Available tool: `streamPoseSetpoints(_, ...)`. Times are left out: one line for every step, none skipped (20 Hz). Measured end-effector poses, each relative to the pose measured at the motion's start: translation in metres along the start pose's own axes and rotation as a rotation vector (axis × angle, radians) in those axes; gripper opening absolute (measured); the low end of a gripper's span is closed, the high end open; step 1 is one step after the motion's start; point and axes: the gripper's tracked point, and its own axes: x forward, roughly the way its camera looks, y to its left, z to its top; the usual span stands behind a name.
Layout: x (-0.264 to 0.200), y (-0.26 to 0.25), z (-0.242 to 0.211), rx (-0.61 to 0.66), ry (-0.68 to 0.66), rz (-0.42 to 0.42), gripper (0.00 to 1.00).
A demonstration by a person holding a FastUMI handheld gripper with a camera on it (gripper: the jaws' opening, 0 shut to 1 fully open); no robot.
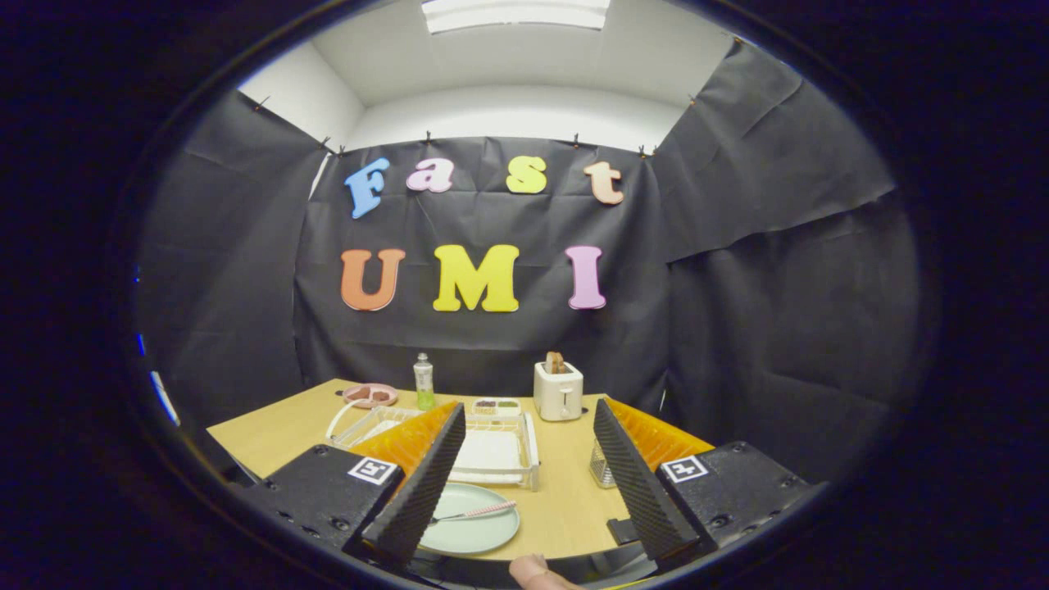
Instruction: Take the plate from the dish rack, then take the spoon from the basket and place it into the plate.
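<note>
Jaws standing wide apart, holding nothing; the gripper [529, 483] hangs above the near end of the wooden table [270, 430], its fingers touching no object; the table's near edge is cut off behind the gripper body. Beyond the fingers, the clear dish rack [500, 455] sits mid-table, its left half hidden behind the left finger, so its contents there cannot be made out; a white tray-like surface shows inside it. Just ahead of the left fingertip, the pale green plate [475, 520] lies flat on the table in front of the rack, its left rim covered by that finger; the spoon [479, 513] rests in the plate, handle toward the right, the bowl end partly hidden by the finger. At the far end stands the white toaster [558, 392] with bread slices upright in its slots; left of it a small compartment tray [496, 406], a clear bottle [424, 382] with green liquid, and a pink dish [370, 396], contents too small to tell. The wire basket [601, 469] shows beside the right finger, largely hidden by it. A fingertip [537, 572] of a person shows beneath the gripper, cut off.
</note>
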Motion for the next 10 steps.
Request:
streamPoseSetpoints(0.0,0.002,-0.001,-0.006,0.001,0.004,1.0)
streamPoseSetpoints(0.0,0.004,-0.002,-0.01,0.004,0.007,1.0)
streamPoseSetpoints(0.001,0.005,-0.004,-0.009,0.008,0.01,1.0)
streamPoseSetpoints(0.0,0.007,-0.006,-0.006,0.016,0.016,1.0)
streamPoseSetpoints(0.0,0.009,-0.009,-0.005,0.026,0.027,1.0)
streamPoseSetpoints(0.0,0.011,-0.012,-0.005,0.035,0.04,1.0)
streamPoseSetpoints(0.001,0.012,-0.013,-0.003,0.039,0.042,1.0)
streamPoseSetpoints(0.002,0.009,-0.013,-0.003,0.041,0.037,1.0)
streamPoseSetpoints(0.003,0.007,-0.014,-0.005,0.043,0.033,1.0)
streamPoseSetpoints(0.003,0.007,-0.015,-0.005,0.045,0.032,1.0)
